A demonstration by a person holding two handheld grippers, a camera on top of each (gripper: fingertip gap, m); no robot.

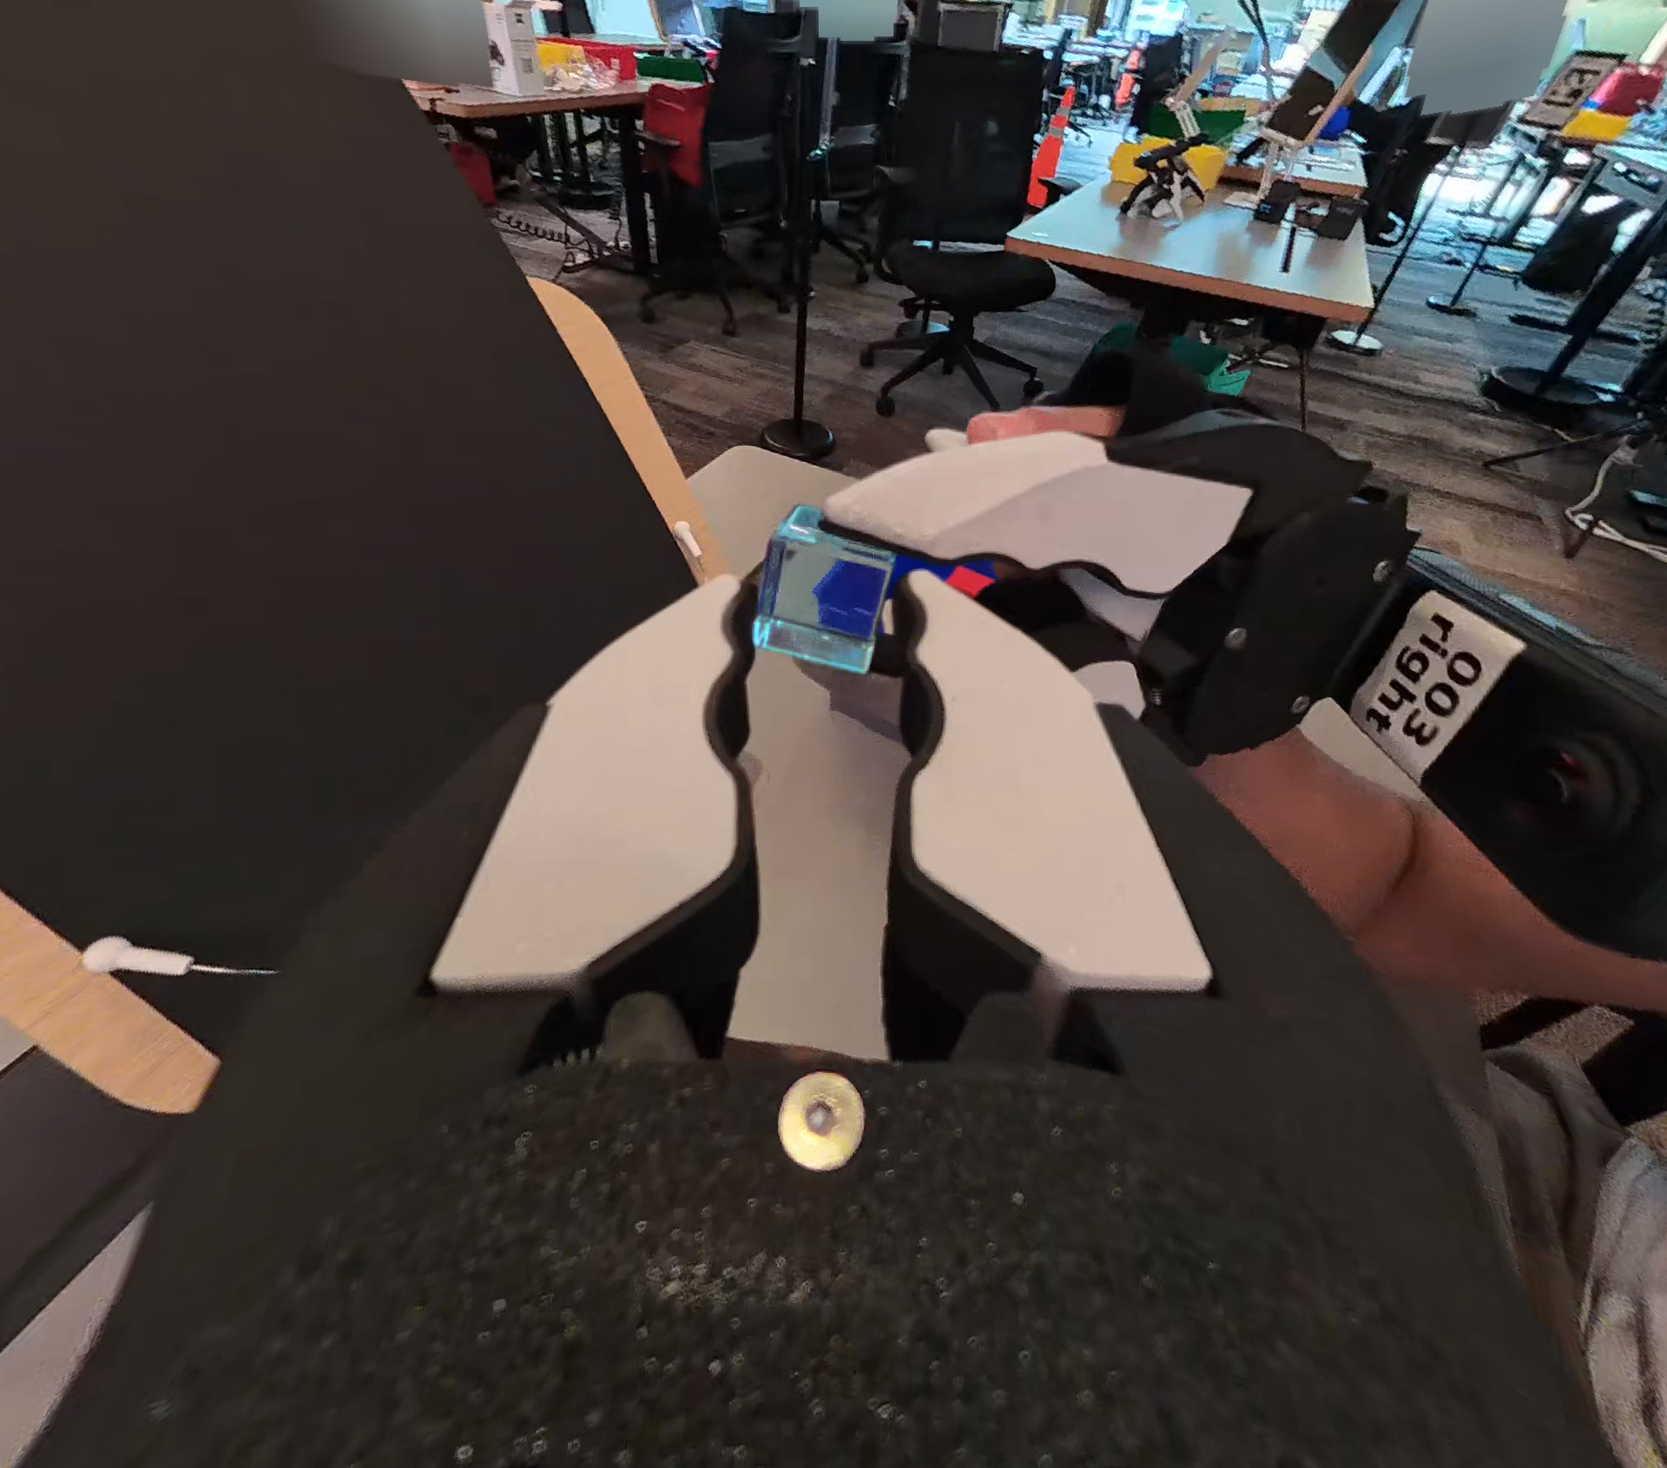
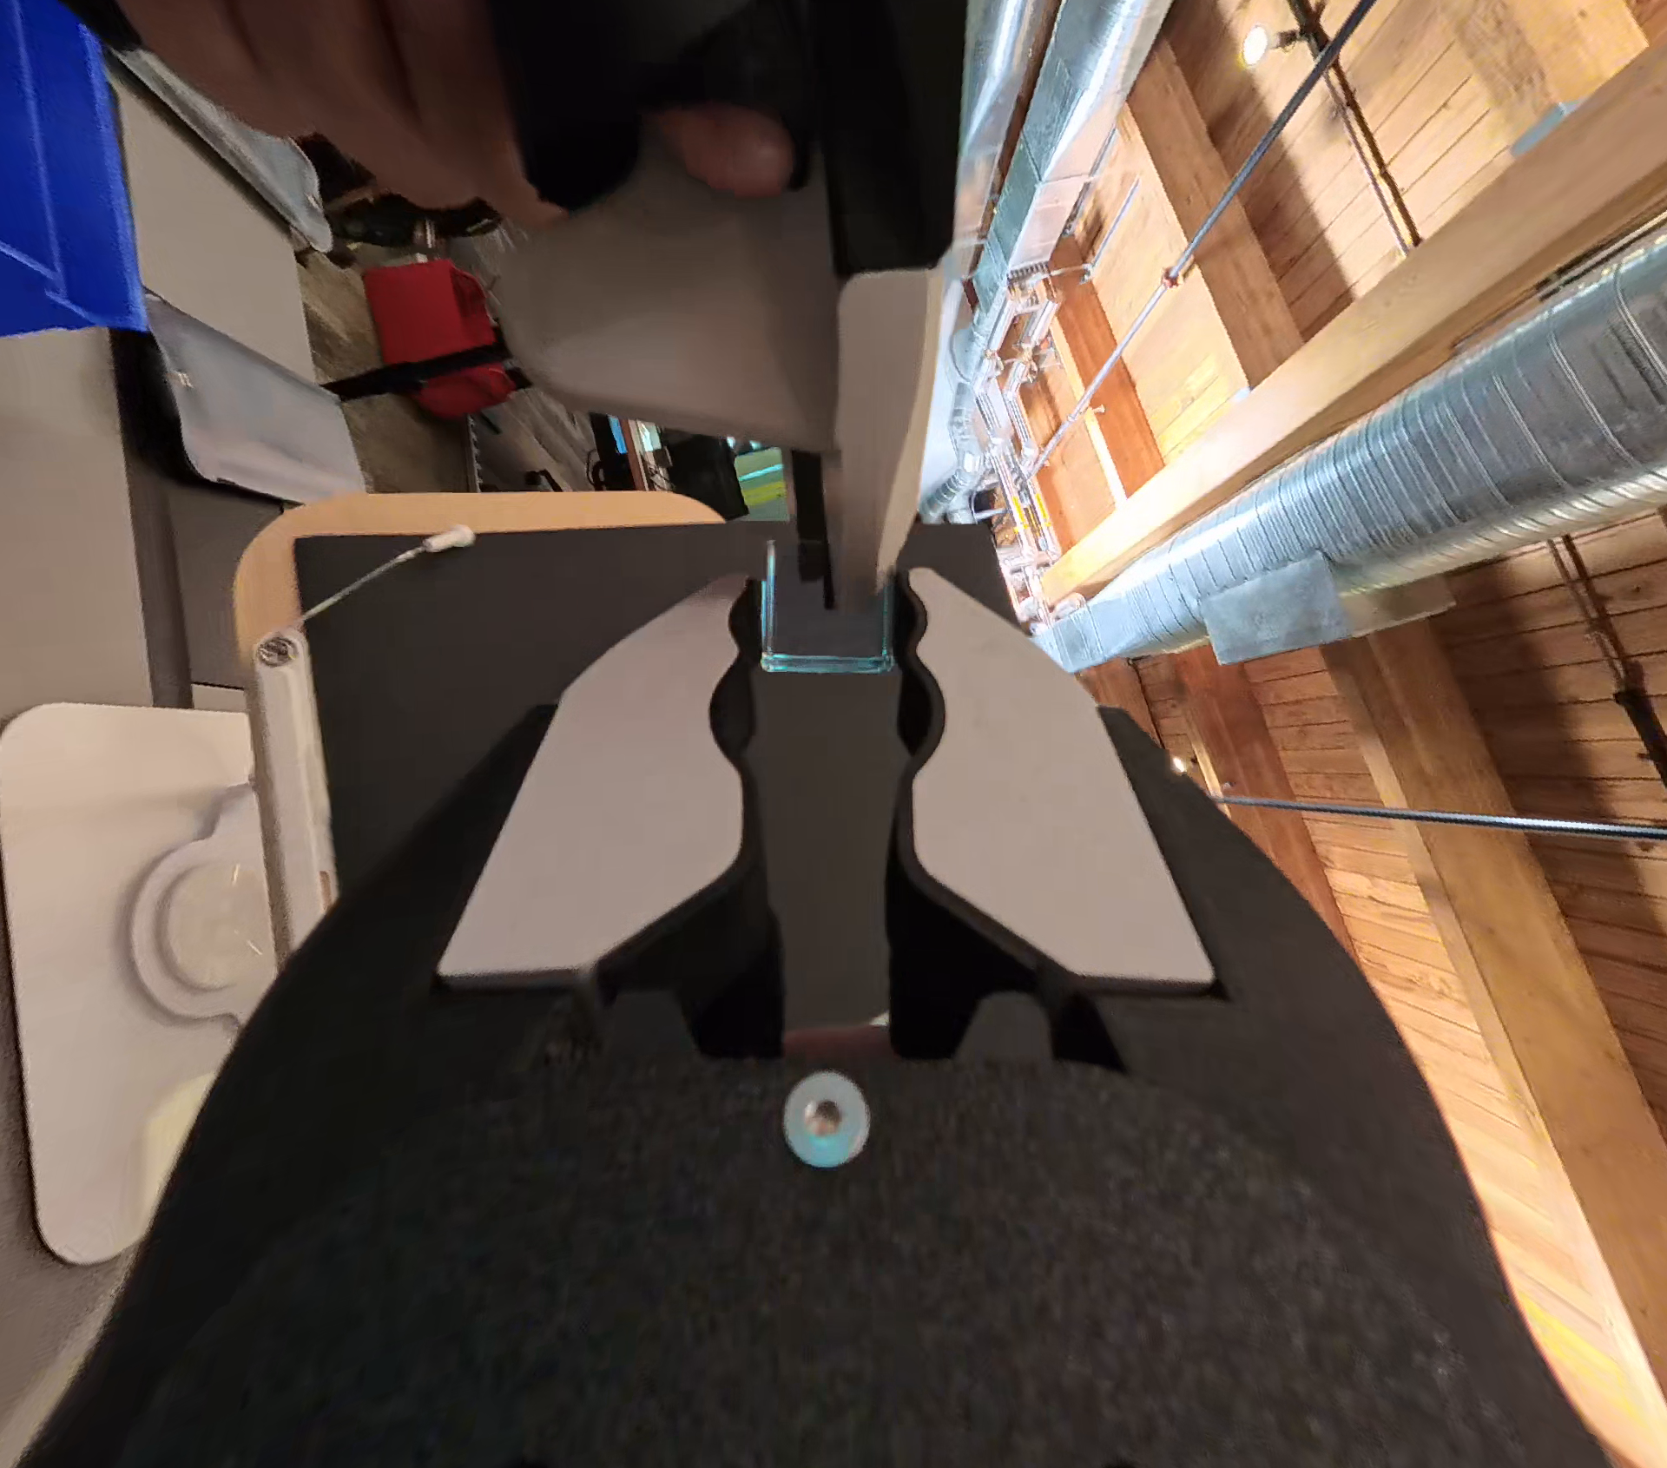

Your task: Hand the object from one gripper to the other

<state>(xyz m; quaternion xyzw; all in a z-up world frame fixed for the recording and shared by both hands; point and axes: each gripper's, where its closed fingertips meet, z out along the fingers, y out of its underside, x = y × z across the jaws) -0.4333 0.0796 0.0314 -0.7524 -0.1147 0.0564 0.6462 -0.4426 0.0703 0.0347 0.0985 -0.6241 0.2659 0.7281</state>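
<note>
While both tools meet at a single item, that item is a small clear cube (image 1: 819, 604) of glass-like material with pale cyan edges, held in the air above a light tabletop (image 1: 767, 487). Left gripper (image 1: 823, 617): black body, white finger plates, wavy black inner pads; its two tips stand on either side of the cube, the left tip against one face, the right tip at or just beside the opposite face, so whether it is truly pinching cannot be told. Right gripper (image 1: 848, 523): same make, entering from the right of the left wrist view, turned on its side, one white finger lying along the cube's top edge. From the right wrist view, the right gripper (image 2: 826, 626) has the cube (image 2: 826, 635) seated squarely between its fingertips, both pads touching the sides, pinching it. The left gripper (image 2: 852, 559) comes down from above in that view, its tips reaching the cube's far face, a person's hand (image 2: 361, 27) wrapped round its black handle. Surroundings: black panel (image 1: 271, 433) on a wooden board to the left, office chairs (image 1: 956, 207) and work tables (image 1: 1200, 252) beyond, timber ceiling with silver ducts (image 2: 1353, 487), a white moulded tray (image 2: 117, 929) on the bench.
</note>
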